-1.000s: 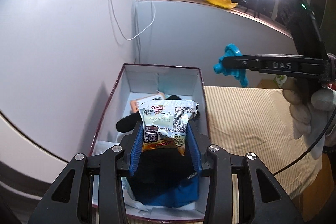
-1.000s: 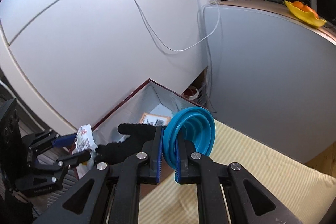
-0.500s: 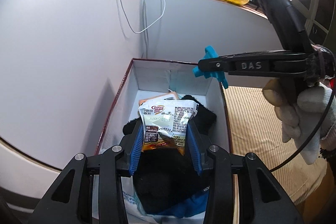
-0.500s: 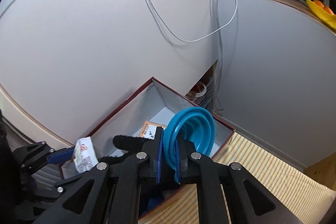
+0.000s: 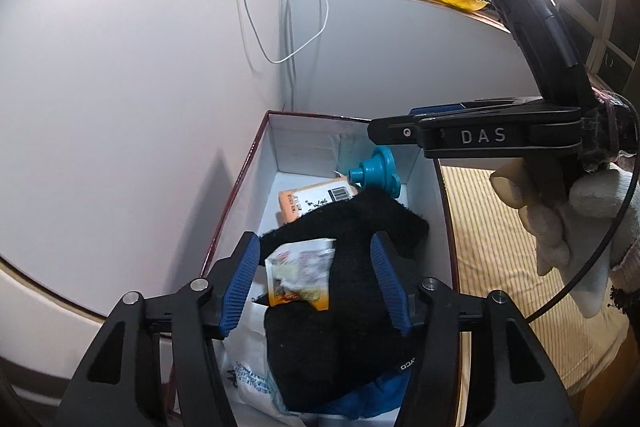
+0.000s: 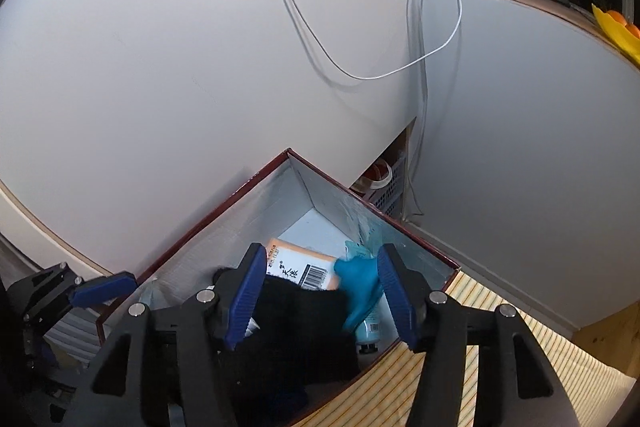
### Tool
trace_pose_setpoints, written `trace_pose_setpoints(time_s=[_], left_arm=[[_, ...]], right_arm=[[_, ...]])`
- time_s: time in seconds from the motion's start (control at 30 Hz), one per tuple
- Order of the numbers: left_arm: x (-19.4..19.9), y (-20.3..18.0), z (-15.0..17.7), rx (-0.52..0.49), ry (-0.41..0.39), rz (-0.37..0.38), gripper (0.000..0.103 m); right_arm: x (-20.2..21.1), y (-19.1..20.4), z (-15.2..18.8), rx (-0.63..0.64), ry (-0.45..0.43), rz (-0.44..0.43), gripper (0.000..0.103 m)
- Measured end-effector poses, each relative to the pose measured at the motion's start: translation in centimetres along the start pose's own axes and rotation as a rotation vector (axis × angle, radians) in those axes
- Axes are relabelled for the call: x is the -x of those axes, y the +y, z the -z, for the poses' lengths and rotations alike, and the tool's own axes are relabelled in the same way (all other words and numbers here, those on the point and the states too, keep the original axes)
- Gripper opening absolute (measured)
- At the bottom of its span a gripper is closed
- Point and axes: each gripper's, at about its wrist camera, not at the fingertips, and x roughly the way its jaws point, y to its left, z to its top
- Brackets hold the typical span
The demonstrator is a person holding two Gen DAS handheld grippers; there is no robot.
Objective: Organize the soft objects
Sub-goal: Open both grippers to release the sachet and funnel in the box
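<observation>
Now both grippers hang over the box (image 5: 256, 163), a dark-rimmed carton with white walls standing against the wall, beside a striped mat (image 5: 492, 239). The left gripper (image 5: 316, 281) has its jaws wide, with nothing between them; the snack packet (image 5: 300, 279) lies loose below, resting on the black glove (image 5: 352, 251) inside the box. The right gripper (image 6: 322, 291) also has its jaws wide and holds nothing; in its own view the blue funnel (image 6: 358, 287) shows blurred between the 2 jaws, down in the far end of the box, beside an orange packet (image 6: 304, 269) with a barcode.

As for handling, the snack packet looks light, thin and crinkly, with a slick foil skin. It would likely slip from a shallow pinch, so the sealed top or bottom edge, where the film is flat and doubled, seems the best place to take it. The glove is knitted, limp and easy to squeeze; a grip anywhere through the bunched middle should hold, though the fingers would dangle and may drag other things along. The funnel appears to be soft collapsible rubber; its rim would fold under a firm pinch, so the narrow spout (image 5: 358, 175) or a doubled part of the rim looks safer. A white plastic bag (image 5: 250, 379) and something blue (image 5: 372, 393) lie at the near end of the box, under the glove.
</observation>
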Motion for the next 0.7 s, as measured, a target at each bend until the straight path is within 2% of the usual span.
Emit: trace_pose_setpoints(time_s=[0.3, 0.57, 0.7], left_arm=[[1.0, -0.3, 0.5, 0.003, -0.015, -0.014, 0.057], [2.7, -0.7, 1.5, 0.008, -0.042, -0.032, 0.058], [3.8, -1.3, 2.4, 0.016, -0.058, -0.039, 0.062]], right_arm=[[1.4, -0.1, 1.0, 0.001, -0.010, 0.009, 0.059], [3.7, -0.3, 3.1, 0.000, -0.029, 0.024, 0.061], [5.3, 0.2, 4.6, 0.011, -0.042, 0.030, 0.062]])
